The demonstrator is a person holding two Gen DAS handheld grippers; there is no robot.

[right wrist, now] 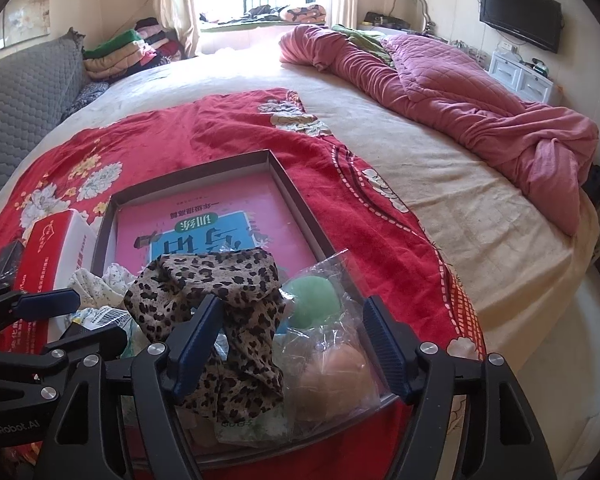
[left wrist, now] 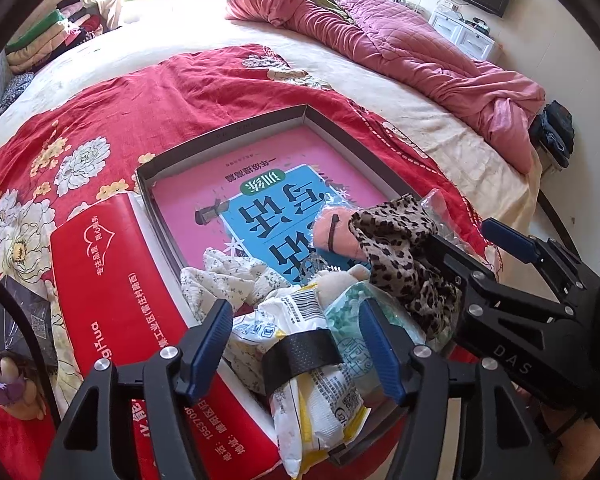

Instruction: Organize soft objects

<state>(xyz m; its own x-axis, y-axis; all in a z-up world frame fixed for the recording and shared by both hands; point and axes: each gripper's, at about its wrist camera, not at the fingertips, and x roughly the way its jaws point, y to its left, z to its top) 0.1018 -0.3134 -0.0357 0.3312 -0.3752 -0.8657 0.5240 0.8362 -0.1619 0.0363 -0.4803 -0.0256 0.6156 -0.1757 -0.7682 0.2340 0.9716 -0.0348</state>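
A shallow grey tray (right wrist: 288, 184) lies on the red flowered blanket (right wrist: 148, 148) of the bed, and I take it as the landmark. On the tray floor there is a pink and blue booklet (right wrist: 204, 220), and the far half of the tray shows only this booklet. The soft objects are all crowded in the near end of the tray: a leopard-print cloth (right wrist: 220, 292), a cream flowered cloth (left wrist: 228, 276) toward the tray's left wall, a white packet with a black band (left wrist: 304, 344), and a clear plastic bag (right wrist: 332, 320) with a green ball (right wrist: 312, 308) and a peach ball (right wrist: 336, 368) inside, against the tray's right wall. A red and white box (left wrist: 112, 280) stands outside the tray, touching its left wall. The left gripper (left wrist: 300, 348) hangs over the near end with its jaws spread wide on both sides of the white packet; the pads do not press it, so it holds nothing. The right gripper (right wrist: 288, 344) is also spread apart: one finger lies on the leopard-print cloth, the other is near the tray's right wall, and the bag is between them without being squeezed. Probably the things are kept in the tray because its low walls stop them from rolling on the bed. This scene fits a pile just put down, or a pile about to be sorted; I cannot decide which.
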